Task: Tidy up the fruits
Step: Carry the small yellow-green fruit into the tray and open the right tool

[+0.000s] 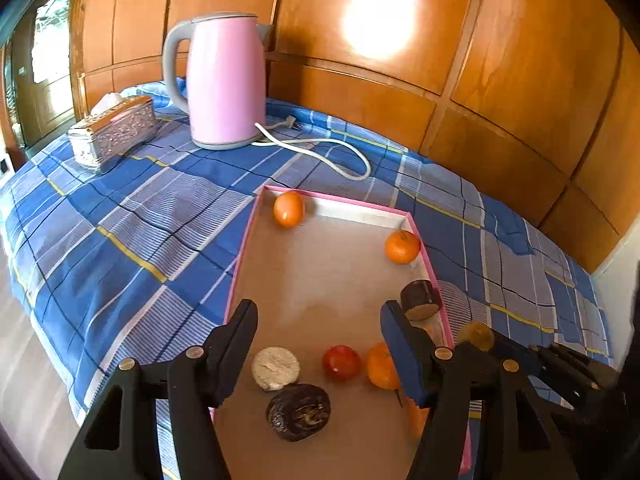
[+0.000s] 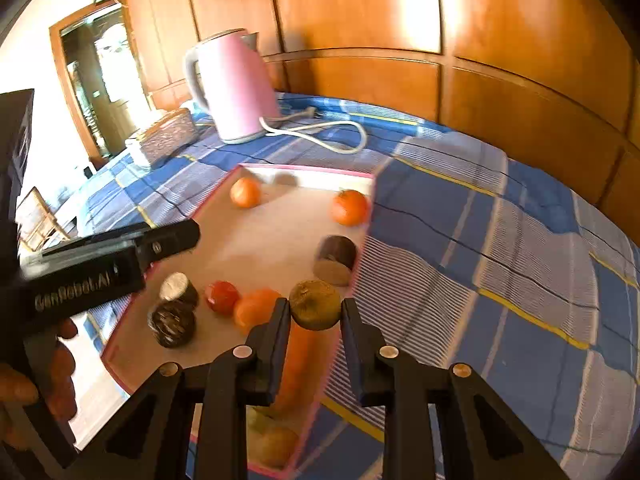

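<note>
Kiwi (image 2: 315,310) sits clenched between the right claw (image 2: 314,312) fingers, above the pink-rimmed tray's (image 2: 368,176) right edge. Left claw (image 1: 318,336) hangs spread wide, holding nothing, over tray fruit including a tomato (image 1: 341,362) and tangerine (image 1: 401,246).

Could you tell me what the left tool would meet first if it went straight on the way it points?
Probably the bare brown floor of the pink-rimmed tray; the open left tool has nothing between its fingers, though depth is unclear.

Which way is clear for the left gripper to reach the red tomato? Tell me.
Probably straight ahead: the left gripper is open and empty, the red tomato lies between its fingers on the tray, an orange close beside.
</note>
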The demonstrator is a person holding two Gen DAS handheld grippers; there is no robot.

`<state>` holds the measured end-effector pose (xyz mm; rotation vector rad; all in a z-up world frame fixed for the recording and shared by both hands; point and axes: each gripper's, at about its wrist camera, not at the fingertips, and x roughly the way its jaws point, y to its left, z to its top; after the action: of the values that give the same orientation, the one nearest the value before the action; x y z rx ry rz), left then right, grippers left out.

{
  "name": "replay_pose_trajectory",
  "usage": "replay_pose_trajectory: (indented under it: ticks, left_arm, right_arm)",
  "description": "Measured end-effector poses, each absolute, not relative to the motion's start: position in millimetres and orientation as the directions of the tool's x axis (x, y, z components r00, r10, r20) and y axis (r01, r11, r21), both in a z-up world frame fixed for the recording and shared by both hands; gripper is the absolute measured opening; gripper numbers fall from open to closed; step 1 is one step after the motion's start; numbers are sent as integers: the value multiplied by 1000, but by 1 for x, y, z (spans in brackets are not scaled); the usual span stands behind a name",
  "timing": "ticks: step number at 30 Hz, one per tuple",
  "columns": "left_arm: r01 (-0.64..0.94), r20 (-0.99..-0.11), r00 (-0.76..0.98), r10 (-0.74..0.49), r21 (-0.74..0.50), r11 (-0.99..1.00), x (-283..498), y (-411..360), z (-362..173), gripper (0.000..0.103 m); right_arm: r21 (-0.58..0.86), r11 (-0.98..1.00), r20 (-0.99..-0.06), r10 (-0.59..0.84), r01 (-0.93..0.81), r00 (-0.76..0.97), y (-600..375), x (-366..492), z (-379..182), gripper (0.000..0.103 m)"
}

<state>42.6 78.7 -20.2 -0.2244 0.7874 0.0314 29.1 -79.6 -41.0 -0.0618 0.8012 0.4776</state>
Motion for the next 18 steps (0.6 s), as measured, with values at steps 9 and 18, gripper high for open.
replay_pose_trajectory:
  ticks: [9, 18]
  left_arm:
    - [-148, -680, 733, -20, -188, 971, 29, 90, -10, 74]
    - [-163, -667, 745, -7, -193, 968, 17, 94, -4, 81]
  right_arm:
    - [205, 862, -700, 460, -464, 546, -49, 52, -38, 33]
    - [182, 874, -709, 434, -450, 556, -52, 39, -42, 35]
